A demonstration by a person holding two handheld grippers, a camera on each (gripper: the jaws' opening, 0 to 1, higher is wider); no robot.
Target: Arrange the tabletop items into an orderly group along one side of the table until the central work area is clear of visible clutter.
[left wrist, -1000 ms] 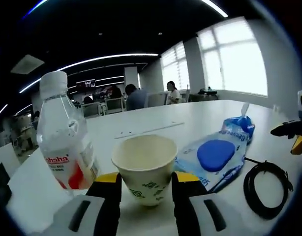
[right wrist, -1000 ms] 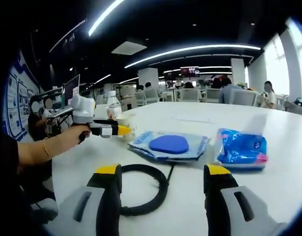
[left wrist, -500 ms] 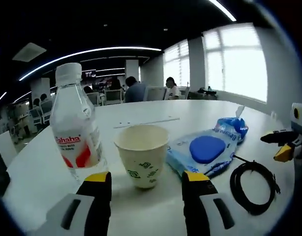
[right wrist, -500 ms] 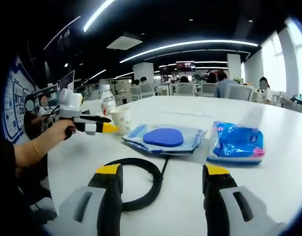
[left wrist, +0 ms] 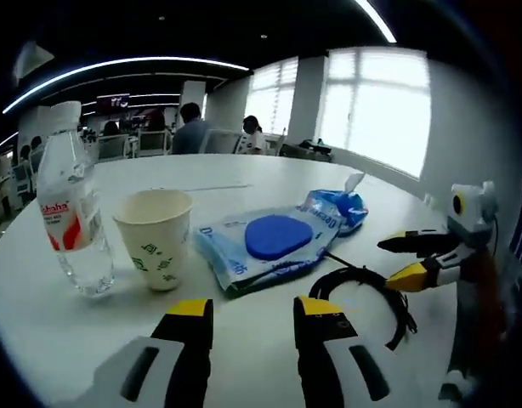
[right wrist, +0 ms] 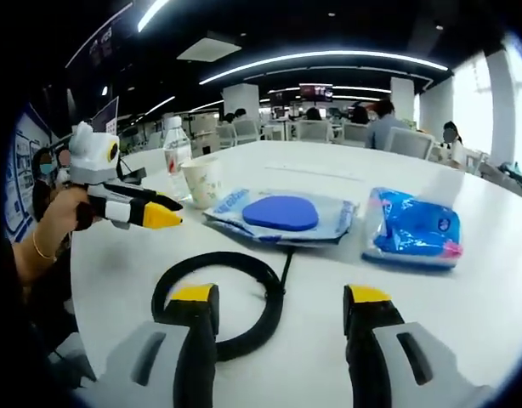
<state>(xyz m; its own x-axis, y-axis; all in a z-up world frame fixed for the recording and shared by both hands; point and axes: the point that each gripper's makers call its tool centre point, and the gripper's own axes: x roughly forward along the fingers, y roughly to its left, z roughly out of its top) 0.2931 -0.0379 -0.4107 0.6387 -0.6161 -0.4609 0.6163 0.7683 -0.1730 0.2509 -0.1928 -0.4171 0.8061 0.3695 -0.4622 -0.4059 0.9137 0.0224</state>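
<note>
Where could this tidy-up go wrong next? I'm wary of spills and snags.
The paper cup stands close beside the water bottle; nudging one with a tool may tip the other. The black cable lies coiled just ahead of the open right tool, its tail running under the wipes pack, so dragging it could pull the pack.

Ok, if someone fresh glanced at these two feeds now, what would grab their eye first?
Probably the wipes pack with the bright blue lid, lying flat mid-table, and the black cable coil in front of the right gripper, whose jaws stand open. Next, the paper cup and water bottle standing side by side, and a blue tissue pack beside the wipes.
</note>
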